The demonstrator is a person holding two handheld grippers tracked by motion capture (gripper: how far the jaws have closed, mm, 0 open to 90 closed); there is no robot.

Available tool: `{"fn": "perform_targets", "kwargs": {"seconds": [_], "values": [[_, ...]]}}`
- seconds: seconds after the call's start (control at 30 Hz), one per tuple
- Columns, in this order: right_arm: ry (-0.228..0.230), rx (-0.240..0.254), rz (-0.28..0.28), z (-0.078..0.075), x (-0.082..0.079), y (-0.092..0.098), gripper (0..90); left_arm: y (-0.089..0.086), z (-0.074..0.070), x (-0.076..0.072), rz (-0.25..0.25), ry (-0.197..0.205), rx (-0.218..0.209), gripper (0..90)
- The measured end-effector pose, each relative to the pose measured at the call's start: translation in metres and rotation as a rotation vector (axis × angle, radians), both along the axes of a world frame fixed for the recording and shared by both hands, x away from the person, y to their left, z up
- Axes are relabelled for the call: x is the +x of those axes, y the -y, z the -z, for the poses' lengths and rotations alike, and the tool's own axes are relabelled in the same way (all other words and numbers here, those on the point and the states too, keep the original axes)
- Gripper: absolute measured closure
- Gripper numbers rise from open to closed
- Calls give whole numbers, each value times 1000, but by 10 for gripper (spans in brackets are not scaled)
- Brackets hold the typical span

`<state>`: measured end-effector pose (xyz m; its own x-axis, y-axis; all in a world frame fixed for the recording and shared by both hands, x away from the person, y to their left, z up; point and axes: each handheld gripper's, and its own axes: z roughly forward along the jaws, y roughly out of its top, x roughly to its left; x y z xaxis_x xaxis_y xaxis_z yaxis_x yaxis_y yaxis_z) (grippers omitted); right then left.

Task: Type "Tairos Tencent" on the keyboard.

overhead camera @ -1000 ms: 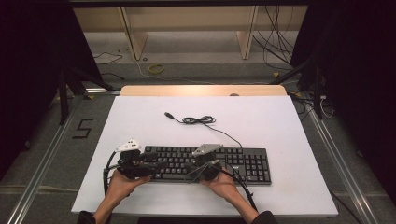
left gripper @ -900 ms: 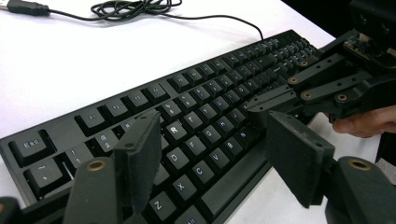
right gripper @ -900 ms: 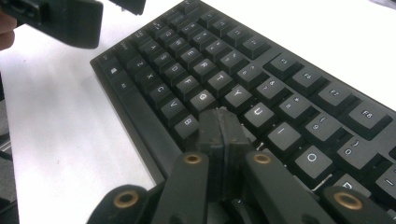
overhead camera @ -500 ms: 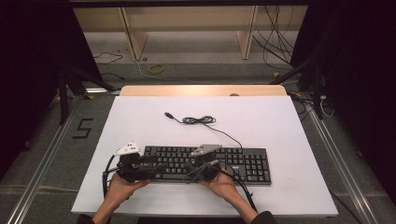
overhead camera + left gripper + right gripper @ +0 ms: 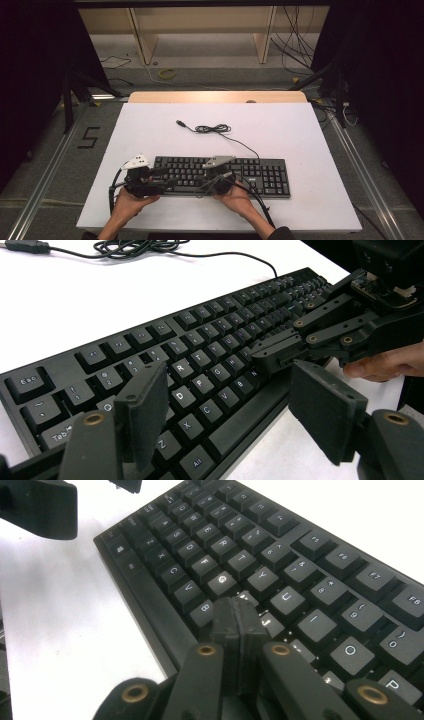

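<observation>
A black keyboard (image 5: 265, 177) lies on the white table near its front edge. My left gripper (image 5: 161, 181) hovers at the keyboard's left end. It is open, and its two pads (image 5: 147, 405) straddle the letter keys (image 5: 200, 340) with nothing between them. My right gripper (image 5: 212, 179) is shut at the middle of the keyboard. Its closed tip (image 5: 237, 611) rests on the keys around H, beside G (image 5: 221, 583). In the left gripper view the right gripper (image 5: 272, 354) reaches in from the right, held by a hand (image 5: 385, 365).
The keyboard's cable (image 5: 212, 129) lies coiled behind it, with its USB plug (image 5: 180, 122) loose on the table. The white tabletop (image 5: 300, 130) stretches beyond, with a wooden strip (image 5: 215, 96) at its far edge. A metal rail (image 5: 45, 175) and floor cables flank the table.
The left gripper has drifted slightly toward the table's front edge. The right gripper has stayed on the same keys.
</observation>
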<state>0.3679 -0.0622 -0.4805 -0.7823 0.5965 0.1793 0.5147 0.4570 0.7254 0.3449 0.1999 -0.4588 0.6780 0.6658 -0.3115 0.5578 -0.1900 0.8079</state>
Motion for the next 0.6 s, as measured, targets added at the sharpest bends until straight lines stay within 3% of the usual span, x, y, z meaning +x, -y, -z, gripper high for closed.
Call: {"fn": "perform_targets", "kwargs": {"seconds": [0.6], "values": [[8, -15, -3, 4, -1, -3, 900, 0, 1, 0, 2, -3, 4, 318]]}}
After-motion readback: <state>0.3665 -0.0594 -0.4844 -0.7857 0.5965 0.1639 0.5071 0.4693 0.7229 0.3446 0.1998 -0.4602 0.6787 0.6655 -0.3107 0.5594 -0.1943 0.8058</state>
